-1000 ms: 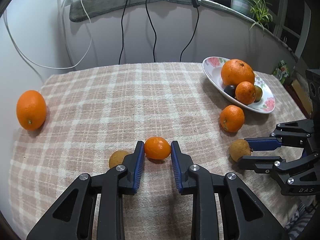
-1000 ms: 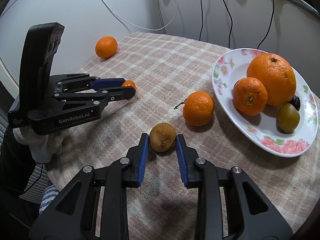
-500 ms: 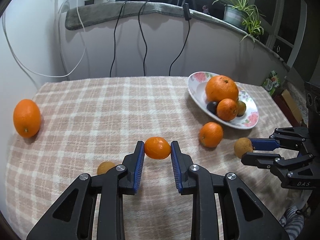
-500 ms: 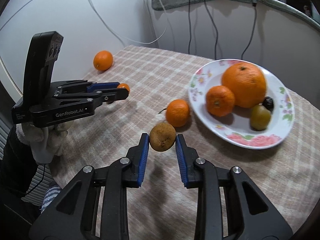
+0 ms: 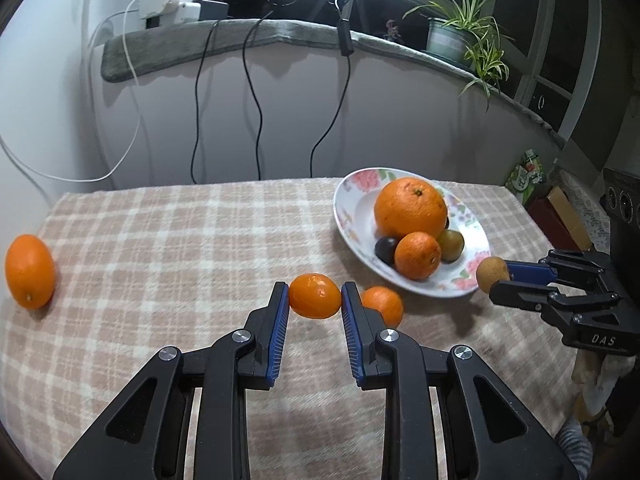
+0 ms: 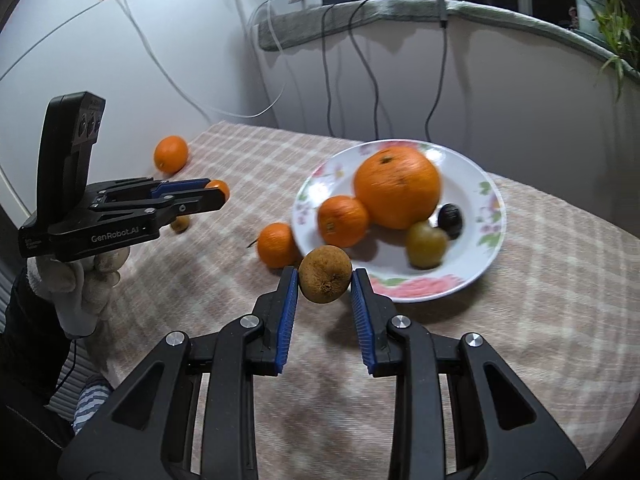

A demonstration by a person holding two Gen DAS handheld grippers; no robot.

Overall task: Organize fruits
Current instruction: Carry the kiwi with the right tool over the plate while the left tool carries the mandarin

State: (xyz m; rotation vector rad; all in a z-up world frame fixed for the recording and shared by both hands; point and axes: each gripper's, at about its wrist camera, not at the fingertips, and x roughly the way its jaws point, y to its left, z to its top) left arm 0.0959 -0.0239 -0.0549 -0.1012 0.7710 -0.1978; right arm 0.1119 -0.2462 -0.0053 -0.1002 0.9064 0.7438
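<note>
At the bottom centre of the left wrist view, the left gripper [image 5: 315,300] is clenched on a small oval orange fruit [image 5: 315,296], held clear of the checked tablecloth [image 5: 160,240]; half a second ago the plate sat far off in the upper right of that view, and it now fills the centre right, so this hand has carried its fruit a good way toward it. Likewise, at the bottom centre of the right wrist view, the right gripper [image 6: 325,285] is grasping a brown round fruit [image 6: 325,274], which a second ago rested on the cloth and now hangs in the air right at the near rim of the flowered plate [image 6: 472,280] (both pick-ups look finished, and what remains for these two is the drop). Just past the left gripper a loose mandarin [image 5: 383,305] lies on the cloth near the plate's edge, still to be gathered. Further in, the plate already holds a large orange [image 6: 396,188], a smaller orange [image 6: 342,221], a greenish fruit [image 6: 426,243] and a dark plum [image 6: 451,215]. Toward the left of the right wrist view, a small brown fruit [image 6: 181,223] lies below the left gripper's fingers. Farthest off, at the left edge of the left wrist view, a lone orange [image 5: 29,271] waits near the cloth's border. By my judgement the sorting is roughly half done.
</note>
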